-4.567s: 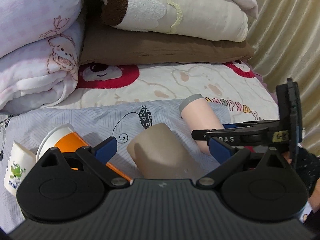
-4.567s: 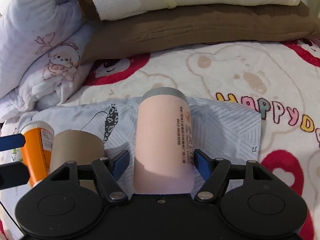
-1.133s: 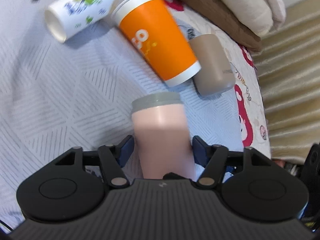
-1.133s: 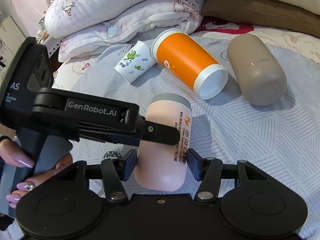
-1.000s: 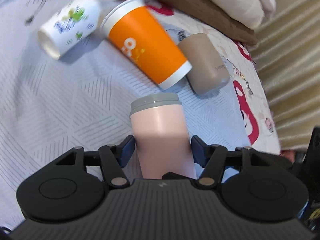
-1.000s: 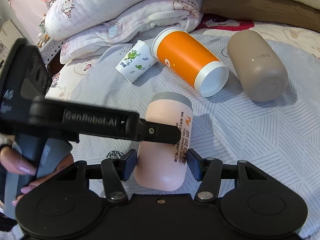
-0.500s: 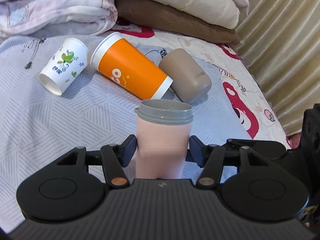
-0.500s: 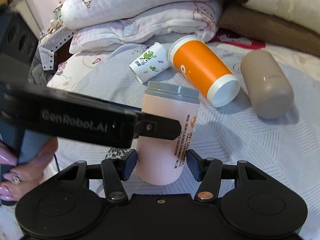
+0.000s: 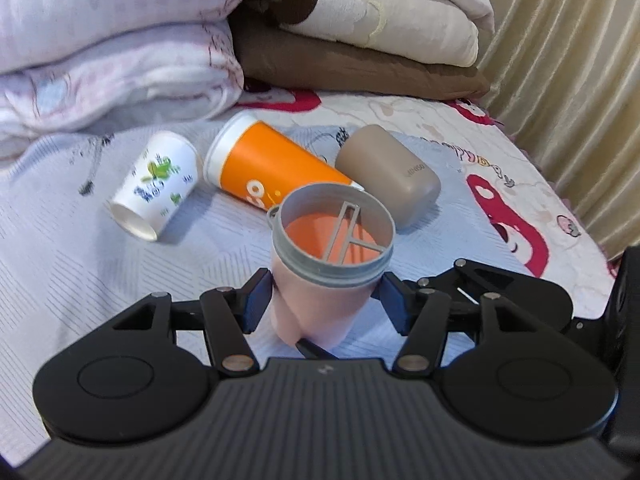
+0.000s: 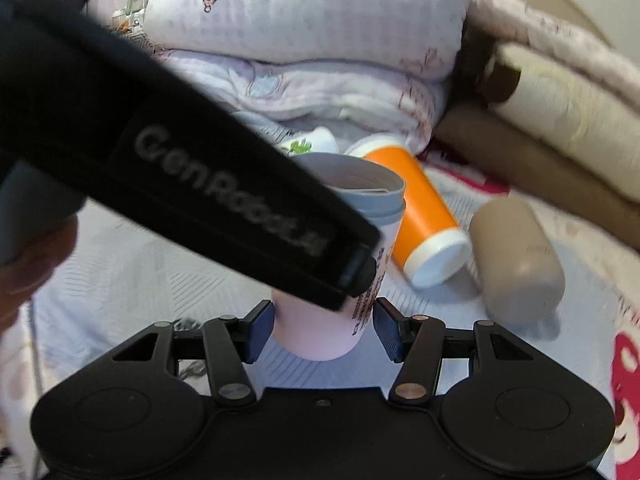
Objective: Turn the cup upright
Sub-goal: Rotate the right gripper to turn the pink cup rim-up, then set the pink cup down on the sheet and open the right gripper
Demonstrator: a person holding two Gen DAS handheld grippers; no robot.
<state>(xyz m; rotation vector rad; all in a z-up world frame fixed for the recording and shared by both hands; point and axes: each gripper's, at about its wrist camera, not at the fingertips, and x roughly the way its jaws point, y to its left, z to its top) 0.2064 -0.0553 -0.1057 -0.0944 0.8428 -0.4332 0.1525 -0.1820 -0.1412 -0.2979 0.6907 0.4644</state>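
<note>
The pink cup (image 9: 320, 300) with a grey rim stands nearly upright on the grey-striped sheet, mouth up, showing a grey strainer inside. My left gripper (image 9: 324, 300) has its blue pads against both sides of the cup's lower body. My right gripper (image 10: 323, 322) also closes on the pink cup (image 10: 332, 332) near its base, from another side. The left gripper's black arm crosses the right wrist view and hides much of the cup.
An orange cup (image 9: 272, 176), a tan cup (image 9: 392, 174) and a small white paper cup (image 9: 154, 184) lie on their sides behind. Folded quilts (image 9: 120, 40) and pillows (image 9: 360, 40) are stacked at the back. A curtain (image 9: 580, 80) hangs on the right.
The pink cup has been tipped from lying on its side to nearly upright, held by both grippers. Both cameras have swung lower, so the cup's open mouth shows.
</note>
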